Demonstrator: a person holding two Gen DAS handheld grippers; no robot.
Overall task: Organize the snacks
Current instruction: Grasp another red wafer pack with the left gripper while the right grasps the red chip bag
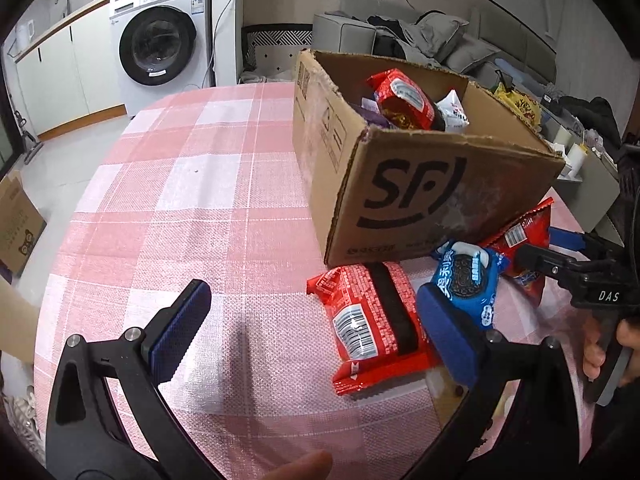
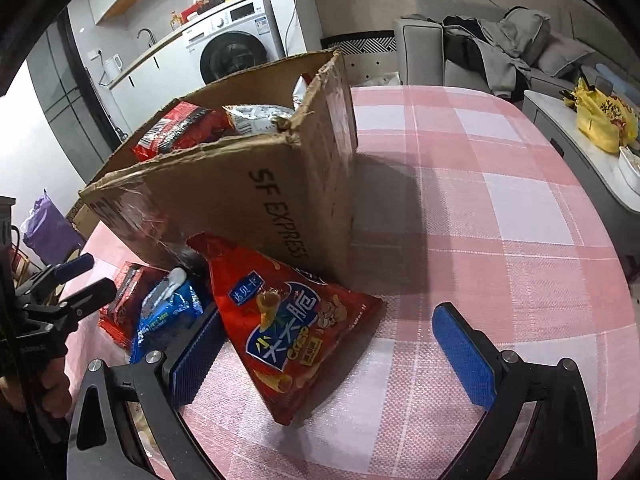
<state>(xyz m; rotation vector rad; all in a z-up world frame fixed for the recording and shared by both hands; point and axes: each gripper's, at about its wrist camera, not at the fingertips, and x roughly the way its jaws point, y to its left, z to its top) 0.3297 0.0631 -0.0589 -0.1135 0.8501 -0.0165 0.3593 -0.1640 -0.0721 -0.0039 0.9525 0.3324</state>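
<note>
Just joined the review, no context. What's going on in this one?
A person is sorting snacks into a cardboard box on a pink checked table. Some packets are already in the box. Three remain outside by it: a red chip bag, a blue cookie pack and a red noodle packet. Both grippers are open and empty: the right gripper straddles the chip bag, and the left gripper is near the noodle packet.

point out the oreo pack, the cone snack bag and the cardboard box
oreo pack (image 1: 466, 280), left wrist view, on the cookie picture on its blue front
cone snack bag (image 2: 288, 328), right wrist view, on the blue logo on its front
cardboard box (image 1: 420, 192), left wrist view, on the printed SF side wall
</note>
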